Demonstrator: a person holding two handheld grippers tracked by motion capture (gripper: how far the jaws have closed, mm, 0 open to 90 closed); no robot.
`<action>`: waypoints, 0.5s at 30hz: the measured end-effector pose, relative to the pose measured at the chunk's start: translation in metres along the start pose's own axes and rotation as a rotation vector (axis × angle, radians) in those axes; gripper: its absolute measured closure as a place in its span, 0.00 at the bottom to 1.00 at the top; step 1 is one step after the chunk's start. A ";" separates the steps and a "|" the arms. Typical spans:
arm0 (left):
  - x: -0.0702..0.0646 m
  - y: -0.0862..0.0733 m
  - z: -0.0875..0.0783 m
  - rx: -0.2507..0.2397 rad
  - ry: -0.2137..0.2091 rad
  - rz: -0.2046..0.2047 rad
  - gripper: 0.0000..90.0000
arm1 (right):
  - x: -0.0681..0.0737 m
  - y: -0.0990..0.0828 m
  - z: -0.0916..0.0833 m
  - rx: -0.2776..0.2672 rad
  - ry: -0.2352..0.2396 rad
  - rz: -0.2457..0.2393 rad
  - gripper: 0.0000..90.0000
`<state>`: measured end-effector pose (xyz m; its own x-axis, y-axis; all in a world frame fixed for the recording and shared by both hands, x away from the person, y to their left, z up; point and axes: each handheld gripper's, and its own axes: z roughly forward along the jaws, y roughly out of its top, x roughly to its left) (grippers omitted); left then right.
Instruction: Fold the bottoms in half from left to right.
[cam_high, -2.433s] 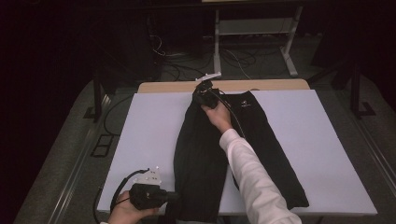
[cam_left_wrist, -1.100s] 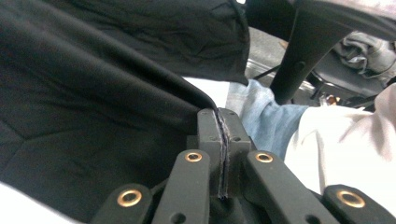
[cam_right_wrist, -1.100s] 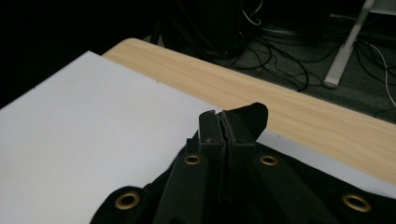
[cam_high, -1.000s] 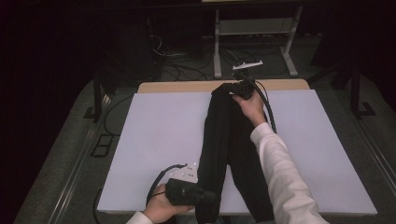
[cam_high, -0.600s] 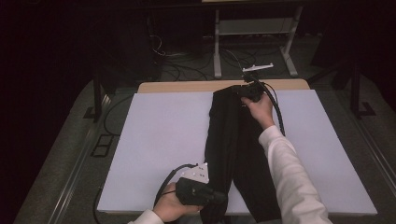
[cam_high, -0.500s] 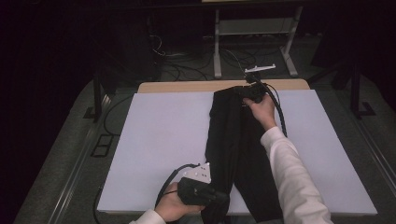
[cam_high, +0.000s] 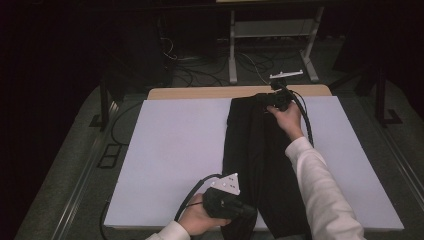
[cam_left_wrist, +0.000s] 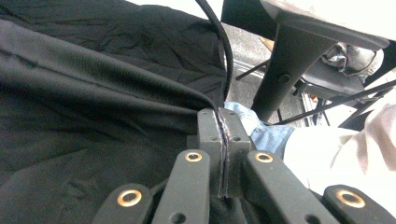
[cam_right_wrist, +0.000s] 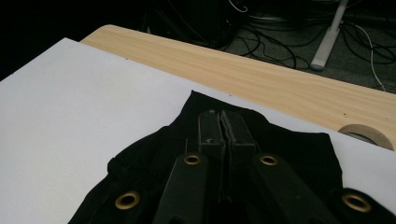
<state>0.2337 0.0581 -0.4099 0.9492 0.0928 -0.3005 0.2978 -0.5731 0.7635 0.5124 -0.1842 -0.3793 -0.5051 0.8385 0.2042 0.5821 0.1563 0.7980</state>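
Black trousers (cam_high: 262, 155) run lengthwise from lower centre to upper centre of the high view, each end pinched: left gripper (cam_high: 246, 212) below, right gripper (cam_high: 266, 98) above

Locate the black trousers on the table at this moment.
In the high view the black trousers lie lengthwise right of centre on the white table cover, pinched at the far end by the right gripper and at the near end by the left gripper.

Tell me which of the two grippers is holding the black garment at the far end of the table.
The right gripper, up by the wooden table edge. The left gripper grips the black garment at the near edge instead.
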 end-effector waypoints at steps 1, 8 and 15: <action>0.000 0.001 0.002 0.001 -0.002 0.004 0.98 | -0.001 -0.001 -0.001 0.002 0.003 -0.001 0.96; -0.003 0.006 0.013 -0.010 -0.007 0.005 0.98 | -0.012 -0.003 -0.006 0.012 0.012 -0.008 0.96; -0.003 0.015 0.024 -0.014 -0.012 -0.004 0.98 | -0.021 -0.004 -0.008 0.019 0.026 -0.026 0.96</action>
<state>0.2327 0.0300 -0.4113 0.9467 0.0855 -0.3106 0.3033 -0.5616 0.7698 0.5154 -0.2069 -0.3823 -0.5362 0.8204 0.1984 0.5805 0.1878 0.7923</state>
